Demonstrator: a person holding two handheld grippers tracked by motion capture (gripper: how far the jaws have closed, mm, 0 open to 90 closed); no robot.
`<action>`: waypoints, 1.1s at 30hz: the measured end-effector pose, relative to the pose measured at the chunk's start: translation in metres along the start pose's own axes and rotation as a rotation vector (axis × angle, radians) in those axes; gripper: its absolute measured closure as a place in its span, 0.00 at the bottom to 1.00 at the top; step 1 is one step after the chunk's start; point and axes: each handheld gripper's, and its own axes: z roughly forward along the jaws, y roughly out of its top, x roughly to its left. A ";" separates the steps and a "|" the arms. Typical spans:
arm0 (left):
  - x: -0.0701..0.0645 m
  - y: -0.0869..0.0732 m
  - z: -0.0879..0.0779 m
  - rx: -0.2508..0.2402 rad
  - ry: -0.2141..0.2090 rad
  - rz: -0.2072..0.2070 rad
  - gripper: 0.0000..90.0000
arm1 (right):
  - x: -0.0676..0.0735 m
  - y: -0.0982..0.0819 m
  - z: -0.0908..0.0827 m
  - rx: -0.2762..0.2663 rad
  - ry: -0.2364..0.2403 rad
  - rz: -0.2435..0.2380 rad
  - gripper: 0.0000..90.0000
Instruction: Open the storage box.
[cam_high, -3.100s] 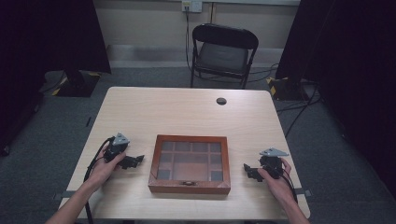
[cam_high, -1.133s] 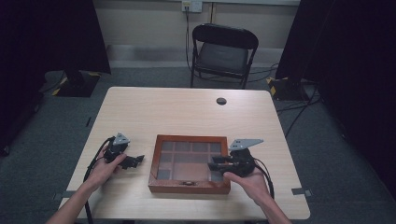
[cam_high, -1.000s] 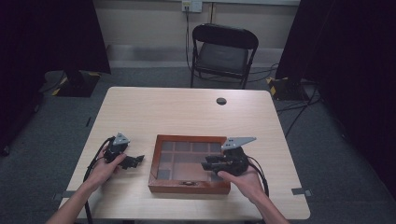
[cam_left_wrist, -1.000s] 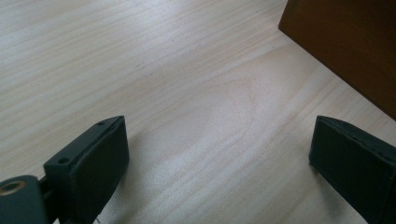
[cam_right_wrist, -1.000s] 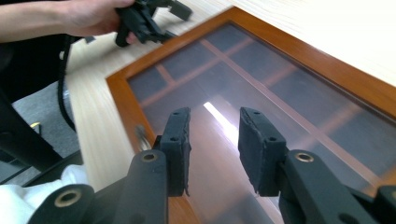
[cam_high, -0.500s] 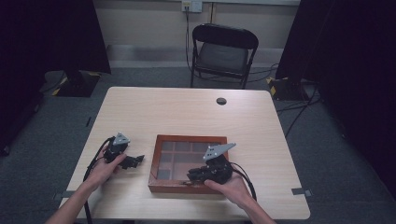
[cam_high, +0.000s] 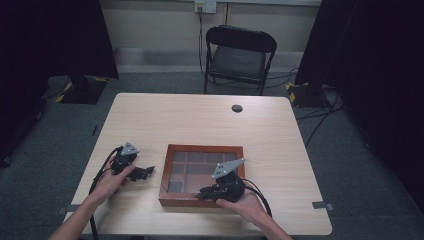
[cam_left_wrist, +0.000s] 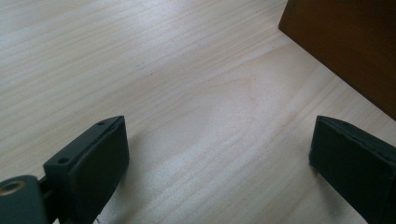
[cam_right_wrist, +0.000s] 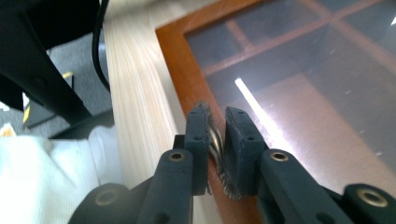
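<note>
- Box (cam_high: 202, 175): near table edge; right gripper (cam_right_wrist: 217, 122) clamps metal latch (cam_right_wrist: 215, 140) on front rim.
- Lift lid gently, straight up, grip firm.
- Left gripper (cam_high: 145, 171) rests wide, empty, beside box; could steady it.

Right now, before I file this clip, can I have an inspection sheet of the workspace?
Surface: pale wooden table, bare around the box.
Job's things: wooden box with a glass lid, lying near the front edge; metal clasp on its front rim.
Clutter: small dark disc toward the far edge.
Grippers: left tongs open, low over the table left of the box; right tongs shut on the metal clasp.
Cables: left cable and right cable trail back toward the person; floor cables at right.
Surroundings: folding chair behind the table, black curtains on both sides.
</note>
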 end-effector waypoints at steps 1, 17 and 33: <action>0.000 0.000 0.000 -0.002 -0.001 -0.002 0.05 | 0.000 0.000 0.000 0.001 0.001 -0.001 0.89; 0.000 0.000 0.000 -0.002 -0.002 -0.004 0.05 | 0.000 0.001 0.000 0.007 0.001 -0.015 0.91; 0.000 0.000 0.000 -0.002 -0.002 -0.004 0.05 | 0.001 0.005 -0.007 0.002 0.026 -0.003 0.91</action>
